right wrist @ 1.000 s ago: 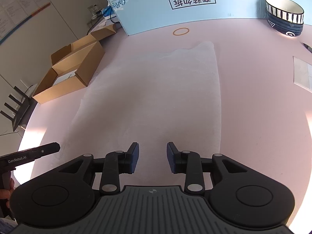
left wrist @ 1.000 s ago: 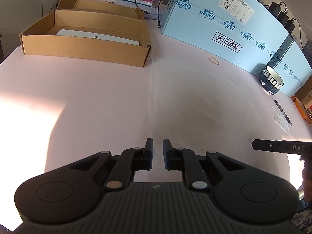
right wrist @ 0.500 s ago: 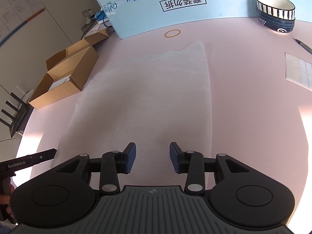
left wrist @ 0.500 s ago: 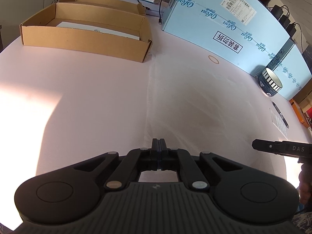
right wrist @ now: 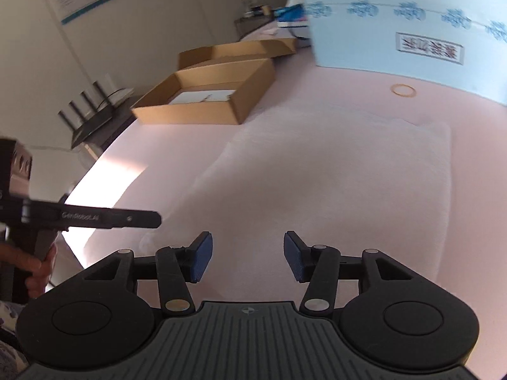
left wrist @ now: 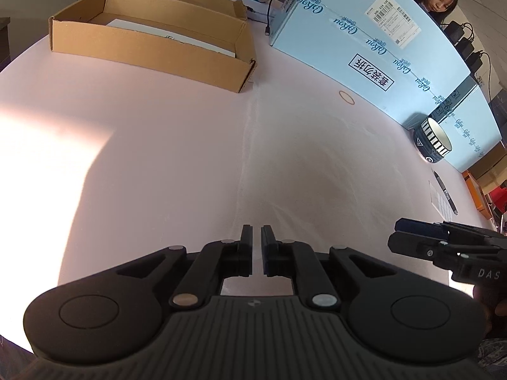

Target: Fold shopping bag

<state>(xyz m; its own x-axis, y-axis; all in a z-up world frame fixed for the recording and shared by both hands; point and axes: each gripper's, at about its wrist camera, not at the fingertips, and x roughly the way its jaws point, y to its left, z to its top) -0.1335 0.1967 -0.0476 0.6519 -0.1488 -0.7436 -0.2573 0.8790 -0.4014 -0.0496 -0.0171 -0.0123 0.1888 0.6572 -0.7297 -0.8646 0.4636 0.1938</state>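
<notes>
The right wrist view shows the whole pale shopping bag (right wrist: 332,171) lying flat on the pink bench (right wrist: 469,221), its far end near a rubber band (right wrist: 403,89), while the left wrist view catches only its left edge (left wrist: 245,158) running up toward the cardboard box (left wrist: 152,44), and alone shows the striped bowl (left wrist: 433,139) and pen (left wrist: 446,193). The left gripper (left wrist: 257,240) stands at a narrow gap, its jaws opening over the bag's near edge; the right gripper (right wrist: 246,255) is about half wide and opening, nothing between its pads. The right view is motion-blurred, so the bag's near edge, seemingly under the gripper, is hard to place.
</notes>
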